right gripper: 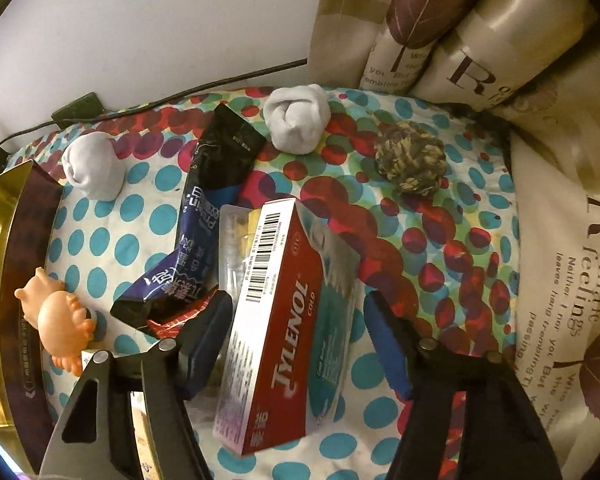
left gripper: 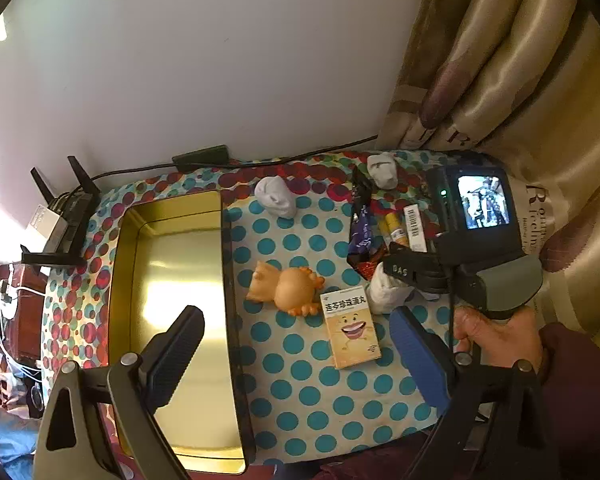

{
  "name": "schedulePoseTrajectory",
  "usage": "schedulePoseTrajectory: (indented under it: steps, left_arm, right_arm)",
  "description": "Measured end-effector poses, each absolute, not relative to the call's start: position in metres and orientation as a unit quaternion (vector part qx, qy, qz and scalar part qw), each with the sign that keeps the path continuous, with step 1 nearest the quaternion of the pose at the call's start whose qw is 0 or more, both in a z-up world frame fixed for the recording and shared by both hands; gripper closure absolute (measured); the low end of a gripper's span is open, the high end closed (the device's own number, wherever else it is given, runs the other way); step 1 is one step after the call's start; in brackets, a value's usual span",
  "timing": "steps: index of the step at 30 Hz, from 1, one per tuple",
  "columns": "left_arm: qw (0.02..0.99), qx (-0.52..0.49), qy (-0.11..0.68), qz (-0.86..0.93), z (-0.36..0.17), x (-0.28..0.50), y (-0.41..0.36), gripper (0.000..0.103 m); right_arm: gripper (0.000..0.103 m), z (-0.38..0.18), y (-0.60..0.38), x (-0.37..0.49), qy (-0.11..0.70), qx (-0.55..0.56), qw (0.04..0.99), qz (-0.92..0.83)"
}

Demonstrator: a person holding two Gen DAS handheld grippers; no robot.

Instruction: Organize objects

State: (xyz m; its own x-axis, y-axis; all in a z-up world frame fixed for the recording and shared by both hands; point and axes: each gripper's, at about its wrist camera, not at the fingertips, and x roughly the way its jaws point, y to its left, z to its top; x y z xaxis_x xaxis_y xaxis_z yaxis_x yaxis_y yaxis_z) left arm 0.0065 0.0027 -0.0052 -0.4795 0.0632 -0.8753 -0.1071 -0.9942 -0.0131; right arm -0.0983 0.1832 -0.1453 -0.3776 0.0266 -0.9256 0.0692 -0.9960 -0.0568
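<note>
From the left wrist camera, the left gripper (left gripper: 296, 354) hangs with its jaws spread wide and nothing between them; its near finger (left gripper: 176, 356) sits over the shiny gold rectangular metal tin (left gripper: 172, 216), which lies empty along the left edge of the polka-dot covered table (left gripper: 300, 392). Just beyond the gap between the fingers lie a small yellow cardboard box with a cartoon mouth (left gripper: 352, 326) and an orange rubber toy animal (left gripper: 288, 286), touching each other. Farther back sit two rolled white socks (left gripper: 276, 196), a dark blue snack wrapper (left gripper: 362, 228) and a yellow tube (left gripper: 396, 228). The person's hand (left gripper: 496, 332) carries the right-hand tool at the table's right edge.

From the right wrist camera, the right gripper (right gripper: 296, 336) stands about half open around a red and white Tylenol box (right gripper: 284, 320). Its left pad (right gripper: 208, 340) lies against the box's side; the right pad stands clear, so nothing is clamped. A woven rope ball (right gripper: 410, 160) rests near the curtain (right gripper: 460, 40) at the far right corner.
</note>
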Motion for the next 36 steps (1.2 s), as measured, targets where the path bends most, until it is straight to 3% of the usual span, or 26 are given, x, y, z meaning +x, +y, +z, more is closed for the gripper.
schedulePoseTrajectory:
  steps: [5,9,11,12,24,36]
  left_arm:
    - [0.037,-0.509,0.014,0.86,-0.006,0.003,-0.002,0.007]
    - [0.031,-0.512,0.004,0.859,-0.009,-0.001,-0.007,0.007]
    - [0.022,-0.512,-0.001,0.859,-0.01,-0.005,-0.011,0.007]
    - [0.02,-0.51,-0.005,0.86,-0.011,-0.006,-0.013,0.007]
    - [0.026,-0.519,-0.002,0.854,-0.041,-0.022,-0.008,0.007]
    - [0.037,-0.574,-0.054,0.816,-0.101,-0.058,-0.013,0.007]
  right_arm:
    - [0.057,-0.147,0.183,-0.1,0.037,0.557,0.034,-0.829]
    - [0.062,-0.144,0.186,-0.096,0.027,0.552,0.044,-0.832]
    - [0.071,-0.14,0.189,-0.093,0.029,0.542,0.042,-0.839]
    - [0.087,-0.135,0.191,-0.092,0.028,0.536,0.044,-0.843]
    - [0.086,-0.123,0.221,-0.071,-0.019,0.529,0.082,-0.845]
    - [0.085,-0.093,0.233,-0.041,-0.039,0.503,0.115,-0.856]
